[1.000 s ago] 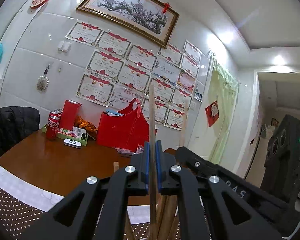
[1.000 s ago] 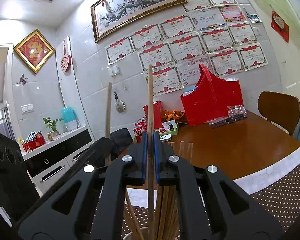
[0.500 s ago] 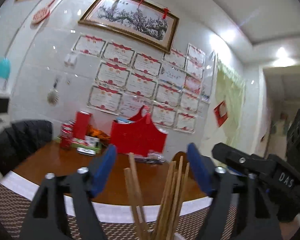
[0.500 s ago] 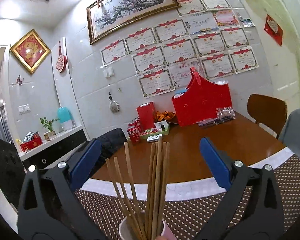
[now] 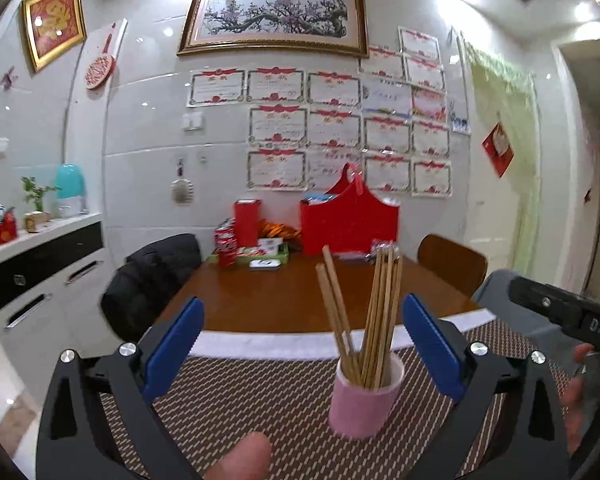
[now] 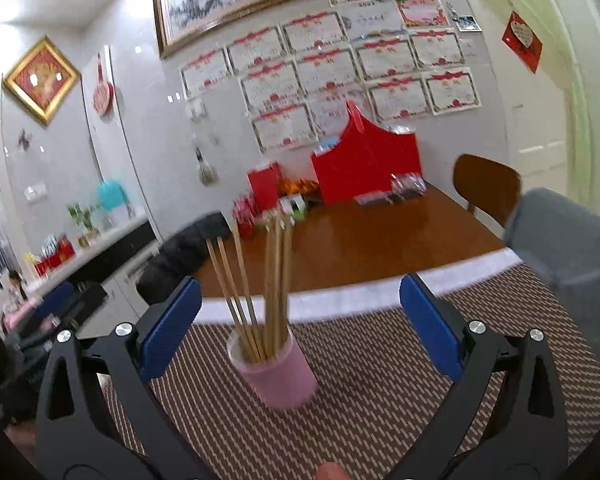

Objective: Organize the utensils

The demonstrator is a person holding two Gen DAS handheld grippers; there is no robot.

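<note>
At the bottom of the left wrist view, the left gripper [image 5: 302, 344] has its blue-padded black jaws opening, almost fully spread, and nothing is between the pads. The right gripper [image 6: 300, 322] likewise stands spread wide and empty at the bottom of its own view. Just beyond both, a pink cylindrical cup [image 5: 365, 394] stands upright on a brown woven placemat [image 5: 260, 392], right of centre in the left view and left of centre in the right view. A bundle of light wooden chopsticks [image 5: 374, 308] stands in the cup, a few leaning left. Behind the mat stretches a polished brown wooden table [image 5: 276, 300], with a red paper gift bag [image 5: 348, 220] at its far edge against the white tiled wall [image 5: 148, 128].
</note>
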